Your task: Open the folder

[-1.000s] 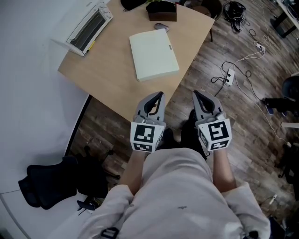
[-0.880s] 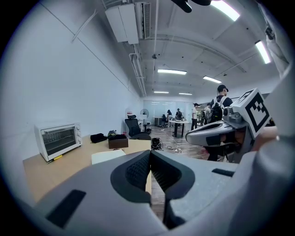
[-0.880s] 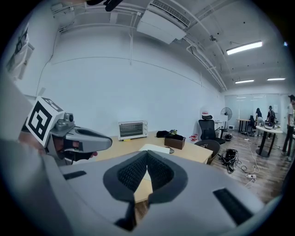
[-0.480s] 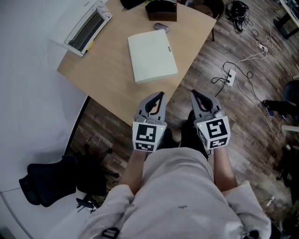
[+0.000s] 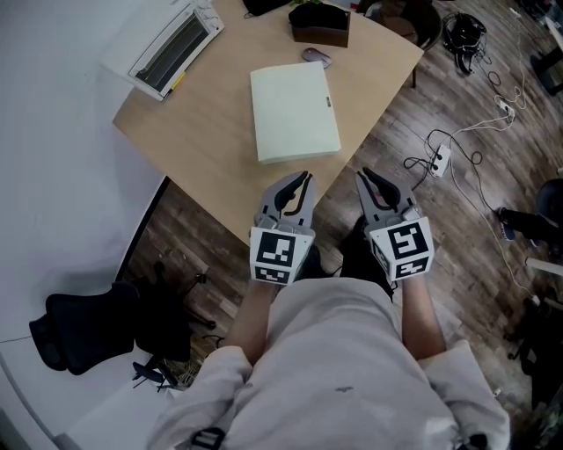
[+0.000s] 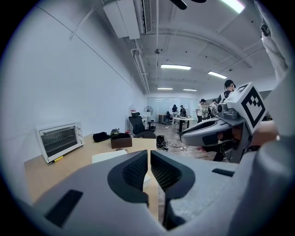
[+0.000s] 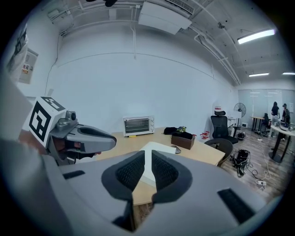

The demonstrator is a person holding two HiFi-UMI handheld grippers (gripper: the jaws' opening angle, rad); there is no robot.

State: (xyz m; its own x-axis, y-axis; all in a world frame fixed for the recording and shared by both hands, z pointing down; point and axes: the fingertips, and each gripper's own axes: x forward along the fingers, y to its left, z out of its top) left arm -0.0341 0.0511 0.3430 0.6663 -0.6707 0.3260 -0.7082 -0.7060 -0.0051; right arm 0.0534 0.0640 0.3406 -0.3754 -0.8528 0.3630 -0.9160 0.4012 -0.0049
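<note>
The folder [image 5: 295, 112] is a pale cream rectangle lying closed and flat on the light wooden table [image 5: 202, 149]. In the left gripper view the folder [image 6: 113, 156] shows just beyond the jaws, and in the right gripper view the folder [image 7: 161, 146] lies ahead. My left gripper [image 5: 303, 177] hovers at the table's near edge, short of the folder, shut with nothing in it [image 6: 149, 154]. My right gripper [image 5: 363, 176] is beside it over the floor, off the table's corner. Its jaws [image 7: 147, 154] are opening, a narrow gap with nothing between them.
A white toaster oven [image 5: 169, 44] stands at the table's far left. A brown box [image 5: 321, 25] and a mouse [image 5: 317, 57] lie behind the folder. A black chair [image 5: 79, 330] stands on the floor at lower left. Cables and a power strip [image 5: 440, 158] lie right of the table.
Both grippers have moved forward, closer to the table's near edge and the folder. The folder has not moved on the table.
</note>
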